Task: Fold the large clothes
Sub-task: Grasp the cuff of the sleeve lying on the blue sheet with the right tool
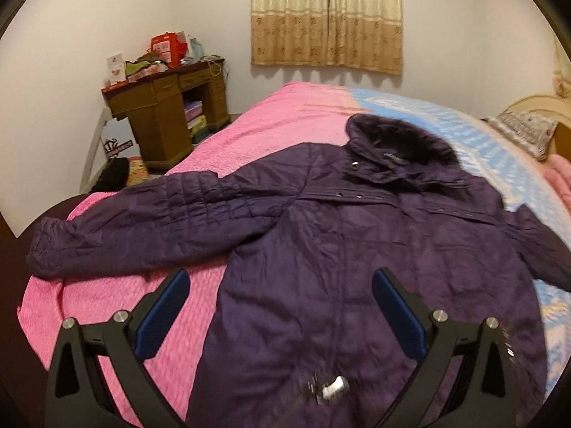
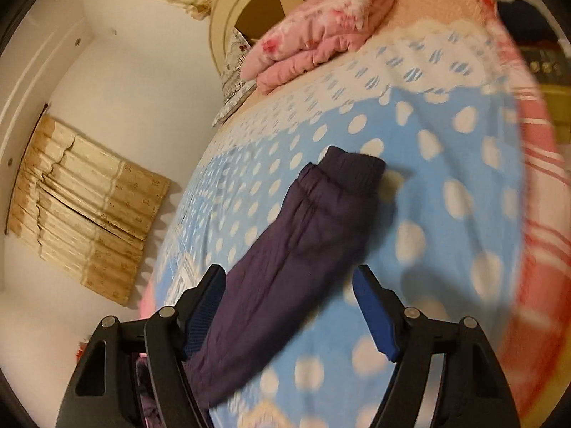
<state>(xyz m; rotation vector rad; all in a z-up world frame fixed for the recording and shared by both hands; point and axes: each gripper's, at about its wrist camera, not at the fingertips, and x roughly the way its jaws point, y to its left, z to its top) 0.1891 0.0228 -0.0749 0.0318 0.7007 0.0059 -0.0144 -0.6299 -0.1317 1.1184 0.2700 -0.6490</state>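
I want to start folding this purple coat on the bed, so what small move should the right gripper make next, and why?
Probably close the right gripper on the sleeve. Its jaws are open with that sleeve lying flat between them on the dotted blue blanket, nothing pinched yet, and the coat is still spread out unfolded.

Purple jacket [image 1: 357,242] spread flat on bed [image 1: 278,121], left hand-held gripper [image 1: 280,285] agape above it.

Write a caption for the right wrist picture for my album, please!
Open right hand-held gripper over a purple jacket sleeve lying on the blue polka-dot blanket.
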